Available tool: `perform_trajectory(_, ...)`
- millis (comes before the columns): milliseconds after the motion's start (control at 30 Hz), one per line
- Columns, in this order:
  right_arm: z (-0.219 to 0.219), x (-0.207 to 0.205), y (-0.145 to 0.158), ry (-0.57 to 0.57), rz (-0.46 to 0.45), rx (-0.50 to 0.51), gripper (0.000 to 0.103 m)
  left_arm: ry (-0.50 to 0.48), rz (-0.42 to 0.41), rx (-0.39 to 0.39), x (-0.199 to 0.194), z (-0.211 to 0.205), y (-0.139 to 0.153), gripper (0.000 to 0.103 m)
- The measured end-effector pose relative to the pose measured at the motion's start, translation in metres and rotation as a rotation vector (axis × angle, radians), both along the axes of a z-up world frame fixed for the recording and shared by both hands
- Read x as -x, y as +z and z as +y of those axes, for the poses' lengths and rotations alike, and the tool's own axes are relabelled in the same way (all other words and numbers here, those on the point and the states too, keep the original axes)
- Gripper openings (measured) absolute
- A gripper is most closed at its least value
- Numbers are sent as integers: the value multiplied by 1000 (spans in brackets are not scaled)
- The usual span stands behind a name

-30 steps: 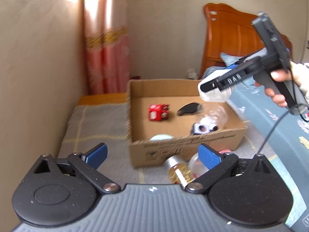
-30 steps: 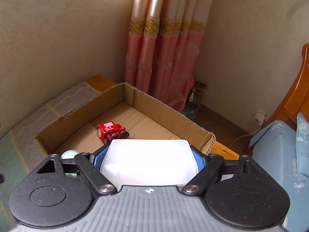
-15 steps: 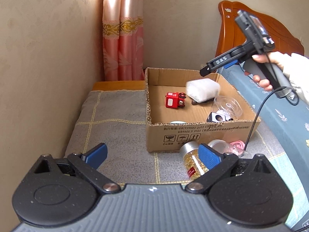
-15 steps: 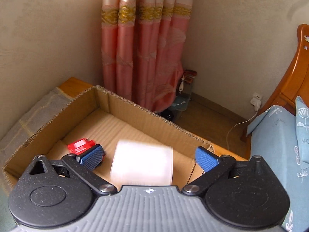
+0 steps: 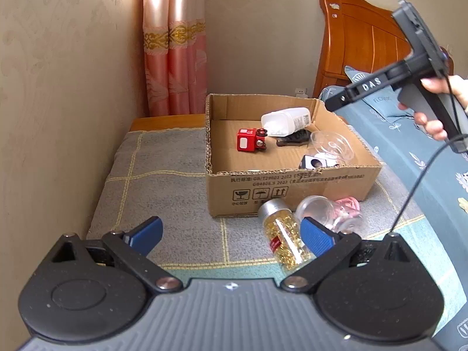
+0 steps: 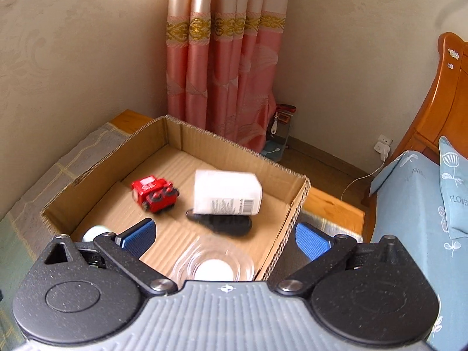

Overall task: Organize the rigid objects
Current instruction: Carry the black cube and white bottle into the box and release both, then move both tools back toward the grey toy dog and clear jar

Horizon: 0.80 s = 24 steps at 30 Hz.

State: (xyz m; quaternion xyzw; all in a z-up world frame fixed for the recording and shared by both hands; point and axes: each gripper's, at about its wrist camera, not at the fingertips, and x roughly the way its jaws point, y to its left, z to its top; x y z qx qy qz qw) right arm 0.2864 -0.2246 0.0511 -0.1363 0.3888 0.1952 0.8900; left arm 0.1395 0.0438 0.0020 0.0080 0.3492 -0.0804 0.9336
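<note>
We log the capsule jar (image 5: pixel 283 234) lying lengthwise just ahead-right of our empty, spread left tongs (image 5: pixel 231 234); right tongs (image 6: pixel 223 238) spread, farther off.

Soft daylight filled both views — brightest along the pink curtain (image 6: pixel 222 58), shadows faint. Fisheye bending curved the walls and darkened the corners. The white bottle (image 6: pixel 226 193) and red toy train (image 6: pixel 155 193) were motion-blurred in the right view.

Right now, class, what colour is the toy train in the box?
Red, with black wheels: the toy train shows best in the left wrist view.
</note>
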Motion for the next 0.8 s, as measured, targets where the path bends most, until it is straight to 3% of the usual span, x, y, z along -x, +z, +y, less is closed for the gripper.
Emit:
perform_trajectory(400,-17,96,-17,-37,-79,3,103,-56,54,-50,13,-18,-14,100)
perform_trajectory(667,-23,158,-57,-132,-117,5,103,-132,95,-46,18,-39,-27,100)
perform_trajectory(800,-32,181,-81,-198,-81,-70,103,-180,103,-37,17,-54,-32,100)
